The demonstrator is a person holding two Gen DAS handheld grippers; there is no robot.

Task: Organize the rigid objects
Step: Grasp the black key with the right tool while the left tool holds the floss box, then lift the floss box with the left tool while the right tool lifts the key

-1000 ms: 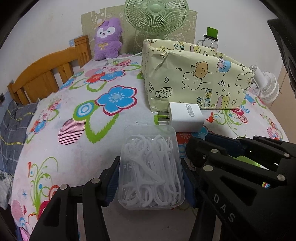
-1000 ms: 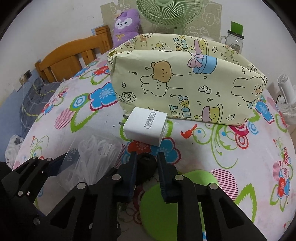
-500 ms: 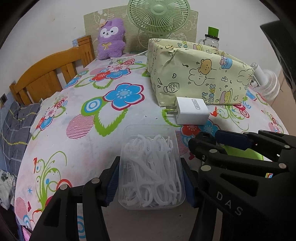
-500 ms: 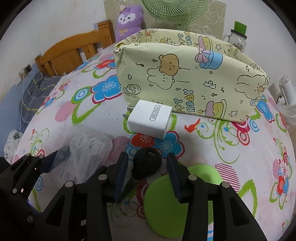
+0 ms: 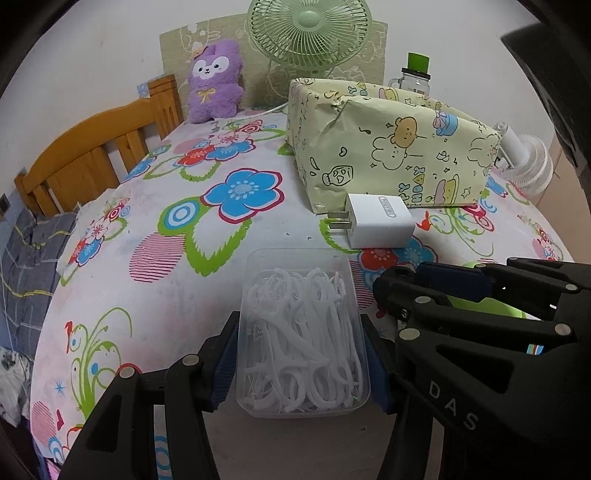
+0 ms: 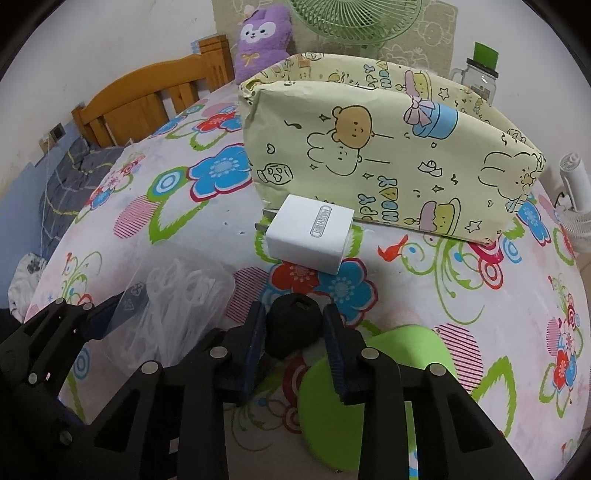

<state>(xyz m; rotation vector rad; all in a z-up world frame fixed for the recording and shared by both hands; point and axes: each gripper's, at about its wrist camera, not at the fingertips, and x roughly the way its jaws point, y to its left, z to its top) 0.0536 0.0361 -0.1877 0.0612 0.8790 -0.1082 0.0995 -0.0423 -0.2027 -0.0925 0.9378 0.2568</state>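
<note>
- Since a second earlier your right gripper [image 6: 293,326] had let go of the black round object [image 6: 291,325]: its blue-padded fingers [image 6: 255,343], which had been pinched on it, stood apart on either side, with the object on the floral tablecloth [image 6: 424,280] between them.
- Your left gripper [image 5: 301,354] stayed clamped on the clear box of floss picks [image 5: 301,332], one pad pressed on each long side; both views had pulled back a little from the far things.
- That box sat near the tablecloth's near edge, left of the black object and well short of the white charger [image 5: 376,221].
- The charger lay flat toward the middle, prongs pointing left, just in front of the cartoon-print storage box [image 5: 391,147].
- A green disc [image 6: 369,387] lay by the near edge, partly under your right gripper.
- At the far edge stood a purple plush toy [image 5: 214,81], a green fan [image 5: 308,33] and a green-capped jar [image 5: 415,74].
</note>
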